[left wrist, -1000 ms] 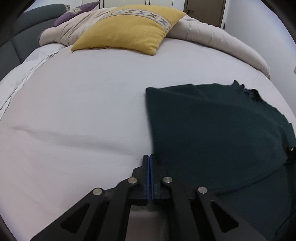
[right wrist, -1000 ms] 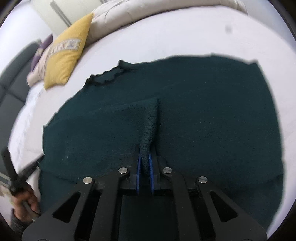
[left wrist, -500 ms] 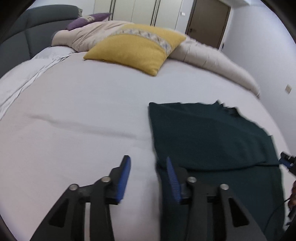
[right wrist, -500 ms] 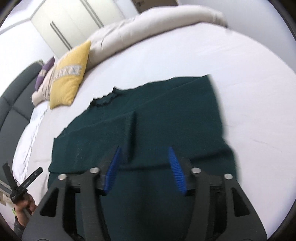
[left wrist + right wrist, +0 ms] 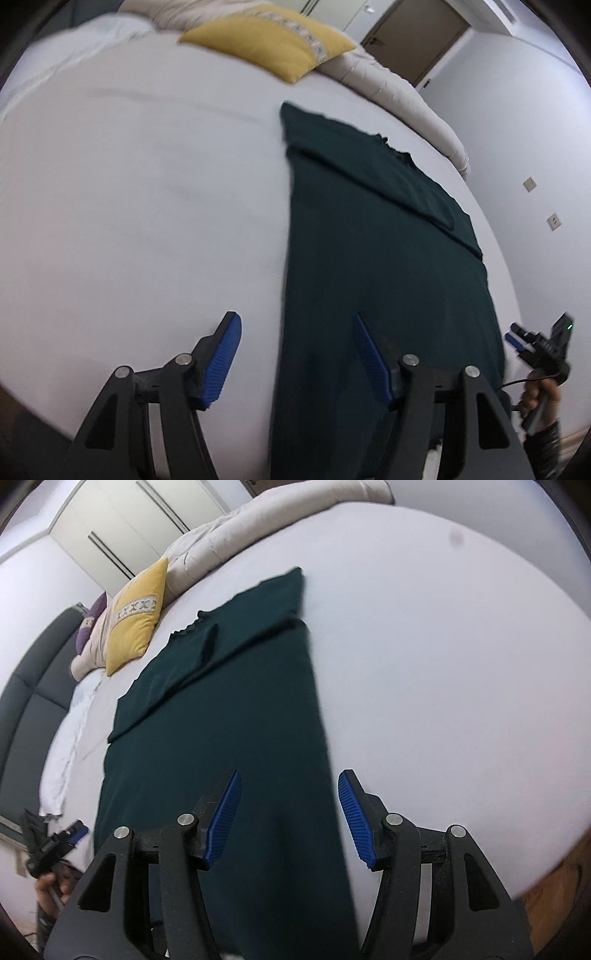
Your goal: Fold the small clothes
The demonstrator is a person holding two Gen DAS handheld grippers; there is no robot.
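A: Item: dark green sweater (image 5: 373,258), lying flat on the bed (image 5: 147,221), below the yellow pillow (image 5: 273,40).

B: I'm keeping the left gripper (image 5: 295,362) and right gripper (image 5: 290,816) parted; both jaws have just been opening, pinching nothing.

A: Advice?

B: I'm aiming at both hem corners together, lifting evenly.

The light is soft, even and fairly bright, with no hard shadows. Both pictures bulge like a fish's eye, and black corners ring them from 12 to 12 o'clock. The white bed sheet (image 5: 147,206) looks smeared. The dark green knitted garment (image 5: 236,716) has fuzzy edges at 12 o'clock. The yellow square cushion (image 5: 269,40) is blurry too.
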